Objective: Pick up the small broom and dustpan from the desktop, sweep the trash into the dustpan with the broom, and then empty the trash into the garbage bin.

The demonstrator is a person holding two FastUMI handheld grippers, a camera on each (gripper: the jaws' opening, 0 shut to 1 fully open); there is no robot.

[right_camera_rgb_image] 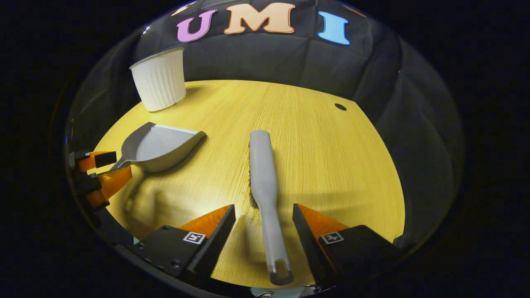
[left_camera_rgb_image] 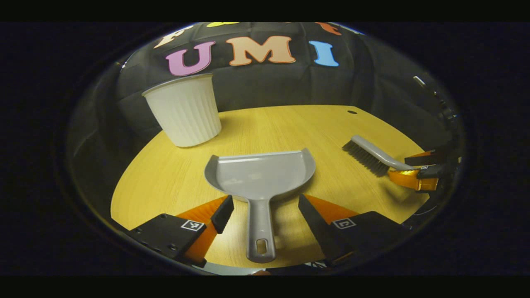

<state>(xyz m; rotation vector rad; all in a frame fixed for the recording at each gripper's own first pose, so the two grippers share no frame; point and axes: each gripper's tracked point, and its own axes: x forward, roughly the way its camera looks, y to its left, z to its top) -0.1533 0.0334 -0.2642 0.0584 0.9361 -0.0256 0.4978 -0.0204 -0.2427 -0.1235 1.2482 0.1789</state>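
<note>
In the left gripper view a grey dustpan lies flat on the wooden desktop, its handle pointing at me. My left gripper is open, one finger on each side of that handle with a gap to both. In the right gripper view the grey broom lies on its side, bristles to the left. My right gripper stands open astride its handle, not touching it. The dustpan and the left gripper sit at the left of this view. The broom and the right gripper sit at the right of the left gripper view.
A white ribbed garbage bin stands upright at the desk's far left corner, also seen as the bin beyond the dustpan. A small dark hole marks the far right of the desktop. Black cloth walls close the booth behind.
</note>
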